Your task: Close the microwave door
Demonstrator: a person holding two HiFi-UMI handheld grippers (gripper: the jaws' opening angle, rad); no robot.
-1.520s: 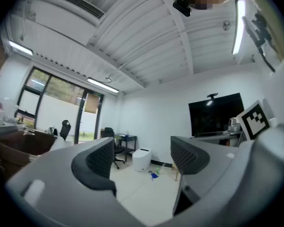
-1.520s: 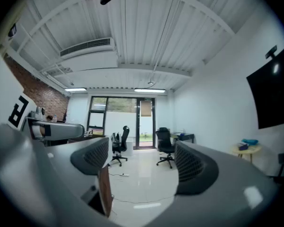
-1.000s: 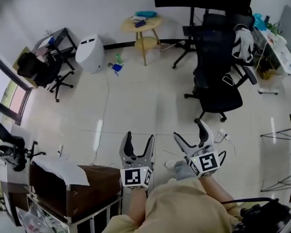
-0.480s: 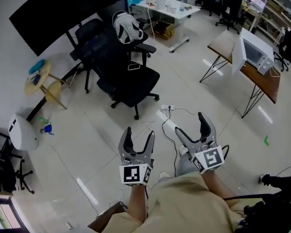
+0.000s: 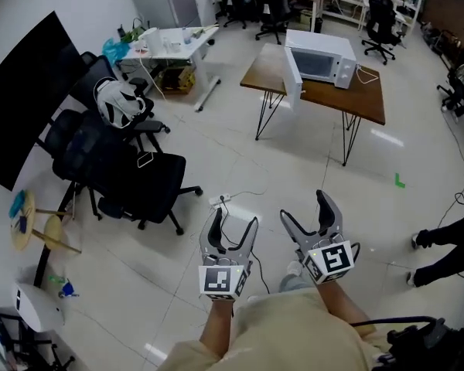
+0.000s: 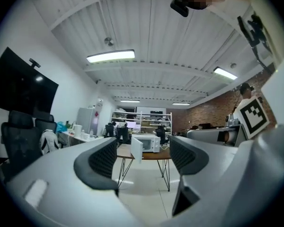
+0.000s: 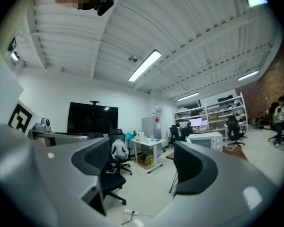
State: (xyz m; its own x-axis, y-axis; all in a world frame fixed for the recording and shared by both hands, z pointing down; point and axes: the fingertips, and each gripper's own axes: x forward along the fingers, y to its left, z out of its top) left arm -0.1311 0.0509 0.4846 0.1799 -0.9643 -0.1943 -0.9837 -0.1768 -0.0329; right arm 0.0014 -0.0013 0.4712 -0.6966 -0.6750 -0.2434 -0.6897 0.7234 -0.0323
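The microwave [image 5: 319, 55] is sitting by the far edge of the wooden bench [image 5: 363, 99], w/ its door [image 5: 292, 79] hanging wide open toward the bench's near-left side, well apart from both tongs. The left tongs [image 5: 233, 221] & right tongs [image 5: 305, 207] are gaping wide, gripping nothing, hovering over the floor. Approach is prob. coming first: walking up on the door's open side, then pressing its outer face near the free edge, flat & steady, w/o shoving the oven along the bench.
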